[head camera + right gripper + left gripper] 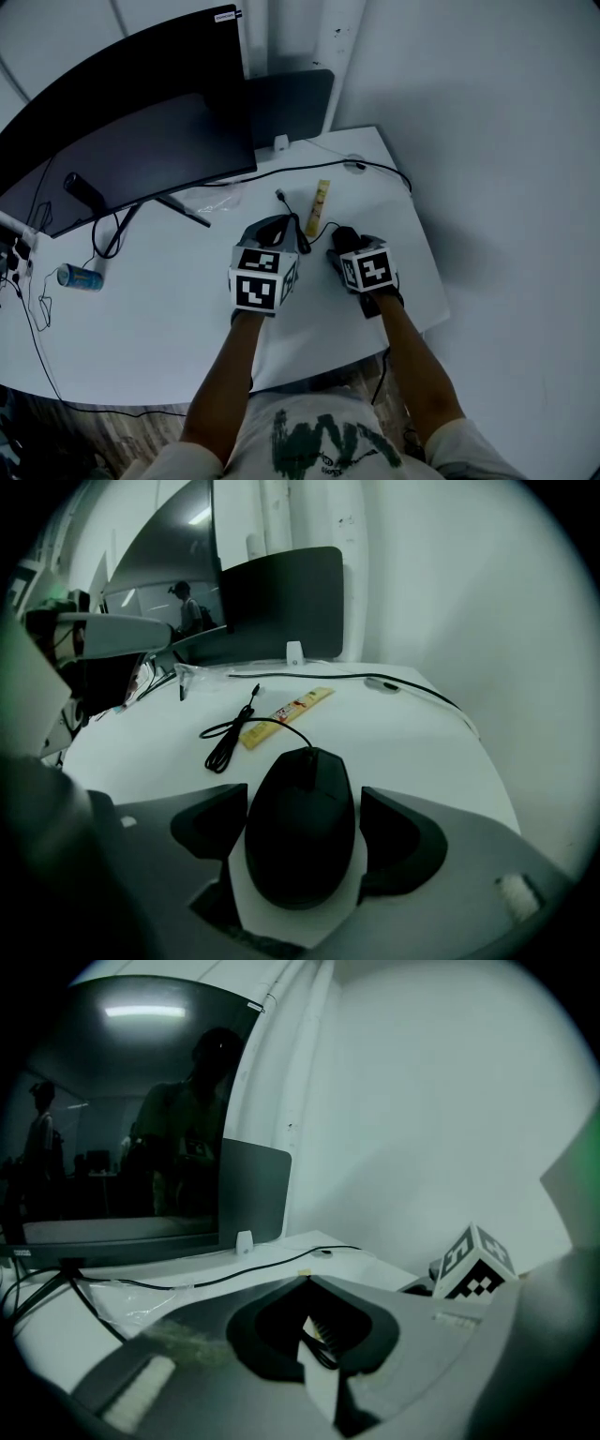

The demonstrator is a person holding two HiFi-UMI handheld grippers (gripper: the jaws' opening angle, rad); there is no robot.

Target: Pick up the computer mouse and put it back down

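The black, rounded plastic computer mouse (300,832) is lying on the white tabletop (412,733), directly between the spread jaws of the right gripper (302,799). Its long axis is running along the jaws' own line, cable end pointing away, so its flanks are facing the pads. Neither pad is pressing, and a sliver of tabletop is showing on the right side. The left gripper (307,1283), jaws pressed together on nothing, is hovering just to the left, farther off. By my reading, the right hand is the one placed to squeeze.
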